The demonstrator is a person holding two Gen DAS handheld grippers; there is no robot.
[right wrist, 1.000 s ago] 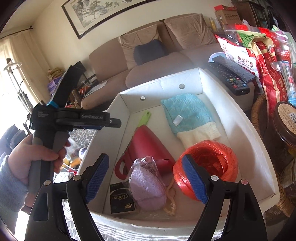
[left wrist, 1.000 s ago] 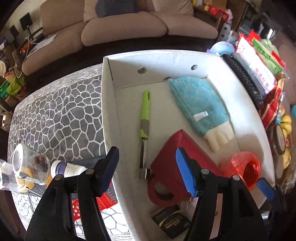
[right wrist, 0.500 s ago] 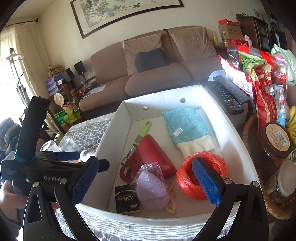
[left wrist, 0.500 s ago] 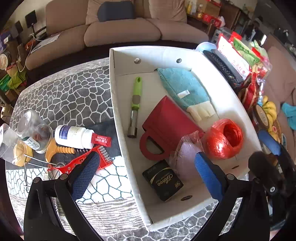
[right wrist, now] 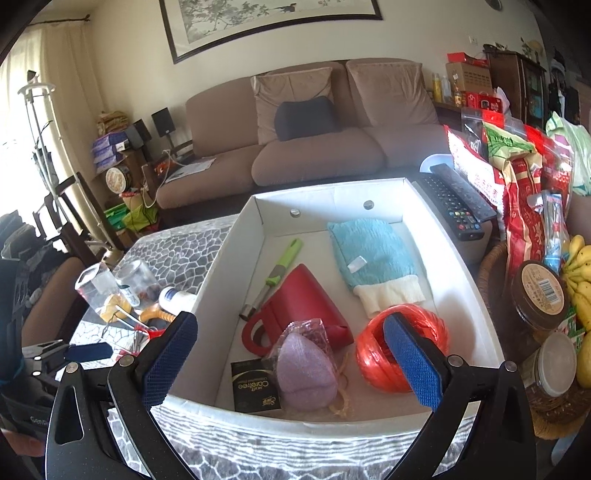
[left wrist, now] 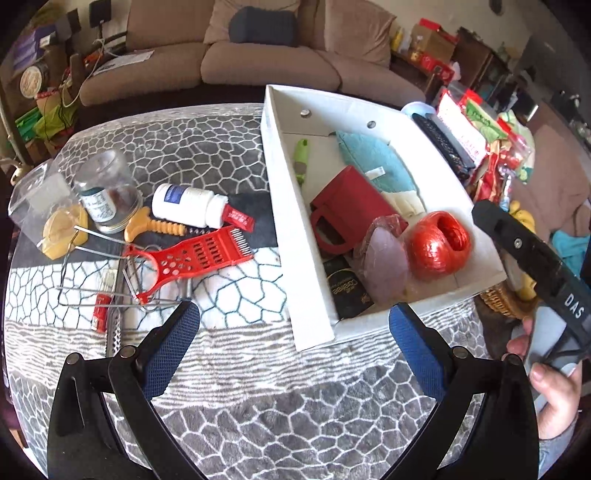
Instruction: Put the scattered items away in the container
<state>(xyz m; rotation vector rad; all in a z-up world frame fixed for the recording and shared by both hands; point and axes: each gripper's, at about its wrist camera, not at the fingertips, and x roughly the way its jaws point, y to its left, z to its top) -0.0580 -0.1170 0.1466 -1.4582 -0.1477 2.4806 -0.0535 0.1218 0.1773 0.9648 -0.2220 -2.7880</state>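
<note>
Both the left hand-held gripper (left wrist: 291, 334) and right hand-held gripper (right wrist: 290, 349) hang wide open and empty near the white box (left wrist: 284, 206), the red grater (left wrist: 192, 258) lying beside it.

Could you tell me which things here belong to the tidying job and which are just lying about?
Job: white box; red grater, white pill bottle, glass jar, orange-handled corkscrew waiting on the table.

Lying about: remote control, snack bags, bananas, sofa.

A brown fabric sofa (right wrist: 314, 144) stands against the cream wall (right wrist: 125, 66), beneath a dark-framed landscape painting (right wrist: 269, 22).
</note>
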